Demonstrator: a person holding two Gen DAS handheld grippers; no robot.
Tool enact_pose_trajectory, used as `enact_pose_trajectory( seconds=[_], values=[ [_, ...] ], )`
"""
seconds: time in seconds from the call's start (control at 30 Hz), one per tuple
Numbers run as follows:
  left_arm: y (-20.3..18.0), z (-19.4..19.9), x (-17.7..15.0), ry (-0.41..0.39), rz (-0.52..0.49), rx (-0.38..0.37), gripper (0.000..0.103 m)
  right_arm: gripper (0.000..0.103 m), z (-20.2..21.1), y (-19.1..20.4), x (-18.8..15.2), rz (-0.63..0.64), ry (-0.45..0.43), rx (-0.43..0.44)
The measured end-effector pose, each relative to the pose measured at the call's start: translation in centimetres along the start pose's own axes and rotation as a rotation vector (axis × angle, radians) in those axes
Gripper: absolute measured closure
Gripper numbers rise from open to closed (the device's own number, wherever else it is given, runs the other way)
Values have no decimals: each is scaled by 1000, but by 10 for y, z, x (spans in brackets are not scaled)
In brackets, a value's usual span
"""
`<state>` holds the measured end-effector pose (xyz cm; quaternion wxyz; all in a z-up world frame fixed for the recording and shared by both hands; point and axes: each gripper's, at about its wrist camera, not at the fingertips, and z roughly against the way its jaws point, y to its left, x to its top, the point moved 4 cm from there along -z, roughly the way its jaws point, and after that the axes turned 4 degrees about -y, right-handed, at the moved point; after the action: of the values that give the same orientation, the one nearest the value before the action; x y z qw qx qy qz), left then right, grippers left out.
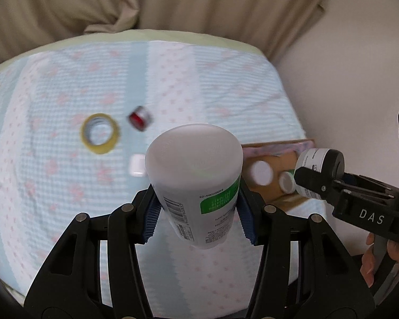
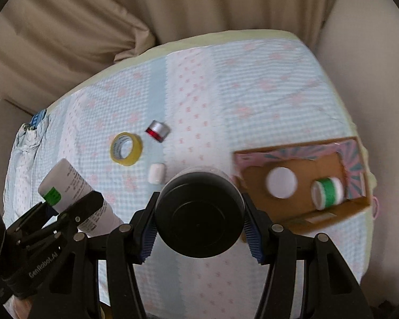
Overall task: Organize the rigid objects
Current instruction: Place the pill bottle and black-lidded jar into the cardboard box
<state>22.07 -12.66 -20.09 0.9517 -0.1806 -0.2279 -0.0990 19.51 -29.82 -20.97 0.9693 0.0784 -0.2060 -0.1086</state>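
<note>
Bed (image 2: 252,85) with a pale blue and pink quilted cover fills both views; on its right side sits an open cardboard box (image 2: 356,204), already holding a white-capped container (image 2: 281,182) and a green-banded jar (image 2: 328,189) lying on its side. Left gripper (image 1: 198,210) is clamped on a white tube with green label (image 1: 196,175), held cap-end away from the camera, well above the cover. Right gripper (image 2: 200,230) is clamped on a black-lidded jar (image 2: 199,212), lid facing the camera, near the box's left wall. Risks, as I judge them: both loads are smooth and round, pinched only at the sides, so a quick swing could let either twist or slide out; the two grippers ride close together and could knock each other over the box. Loose on the cover: yellow tape roll (image 2: 126,148), red and silver cap-like piece (image 2: 158,130), small white case (image 2: 157,173), all lying apart.
</note>
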Motion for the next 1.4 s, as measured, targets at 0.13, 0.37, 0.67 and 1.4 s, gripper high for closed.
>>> enact_pose_trajectory(
  seconds=[0.13,0.37,0.67,1.4],
  values=[
    [-51,-10,-4,5,-20,-28,55,50,21,-51,-6,-25,-8,-10],
    [-138,-55,-14,76,-105,-64,55,50,34,-149,-8,-83,0,-56],
    [-214,-145,-22,206,-188,-67,56,50,-4,-249,2,-155,76,-78],
    [-240,-301,-76,487,-381,39,56,50,-141,-314,21,-210,211,53]
  ],
)
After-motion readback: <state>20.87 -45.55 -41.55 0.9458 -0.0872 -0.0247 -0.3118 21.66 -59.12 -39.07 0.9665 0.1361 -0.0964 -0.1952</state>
